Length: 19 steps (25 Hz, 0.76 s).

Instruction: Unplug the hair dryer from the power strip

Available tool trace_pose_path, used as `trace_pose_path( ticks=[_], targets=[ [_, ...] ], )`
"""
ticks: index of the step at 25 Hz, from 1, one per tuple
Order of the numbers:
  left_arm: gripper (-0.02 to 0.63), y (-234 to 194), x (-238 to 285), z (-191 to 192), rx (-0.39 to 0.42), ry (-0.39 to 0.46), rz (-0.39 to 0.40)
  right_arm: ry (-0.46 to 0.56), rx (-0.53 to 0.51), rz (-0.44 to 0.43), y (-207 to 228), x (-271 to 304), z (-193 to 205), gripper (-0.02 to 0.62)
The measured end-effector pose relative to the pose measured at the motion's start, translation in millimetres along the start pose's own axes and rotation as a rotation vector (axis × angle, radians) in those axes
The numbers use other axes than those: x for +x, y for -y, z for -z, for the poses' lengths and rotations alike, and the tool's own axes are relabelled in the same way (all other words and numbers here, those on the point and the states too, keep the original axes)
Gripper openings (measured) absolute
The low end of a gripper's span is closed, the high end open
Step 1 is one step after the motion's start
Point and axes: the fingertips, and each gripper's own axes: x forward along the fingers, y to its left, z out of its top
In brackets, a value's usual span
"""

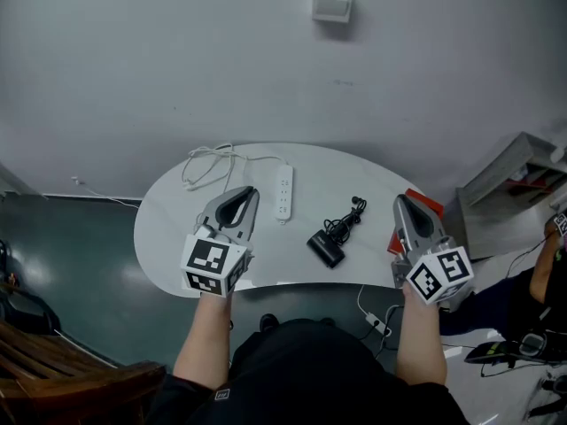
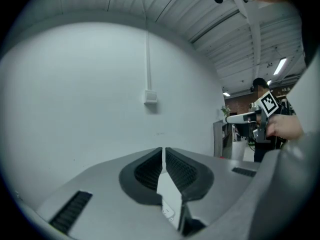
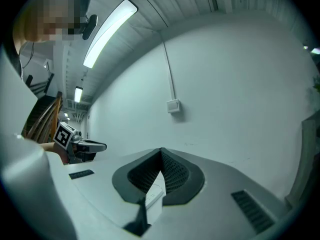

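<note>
Nearest you, two forearms reached up from the bottom of the head view. Each carried one gripper over the near part of the white bench (image 1: 164,237), with the left gripper (image 1: 249,193) and the right gripper (image 1: 400,202) well apart. That view did not settle the jaws, but the gripper views did. The left gripper (image 2: 164,150) had its jaws pressed together on nothing, and the right gripper (image 3: 161,150) was likewise closed and empty. Each gripper view also caught the other gripper off to one side, held out level.

Only the head view laid out what was on the bench. One black hair dryer (image 1: 325,248) lay between your two grippers, with its black cord (image 1: 348,218) bunched just beside it, apart from the strip. One white power strip (image 1: 283,193) lay just right of the left gripper's tip, and one white cable (image 1: 211,165) looped behind it. One red object (image 1: 427,204) sat at the bench's right edge, partly under the right gripper. The left gripper view showed the strip only as a white sliver (image 2: 167,204) below its jaws.

Farthest, one wall box (image 1: 331,4) appeared in all three views.
</note>
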Motion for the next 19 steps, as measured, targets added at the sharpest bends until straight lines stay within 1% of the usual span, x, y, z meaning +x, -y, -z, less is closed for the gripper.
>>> trace_pose_path(
  ticks=[5, 11, 19],
  targets=[
    [0.031, 3.0, 0.5, -4.7, 0.01, 0.003, 0.002, 0.0, 0.029, -0.007, 2.8, 1.8, 4.3, 0.034],
    [0.029, -3.9, -5.1, 2.3, -0.03, 0.002, -0.014, 0.004, 0.039, -0.024, 1.2, 4.1, 5.6, 0.034],
    [0.029, -7.9, -13.9, 3.3, -0.031, 0.002, -0.027, -0.001, 0.036, -0.036, -6.7, 4.9, 5.2, 0.032]
  ],
)
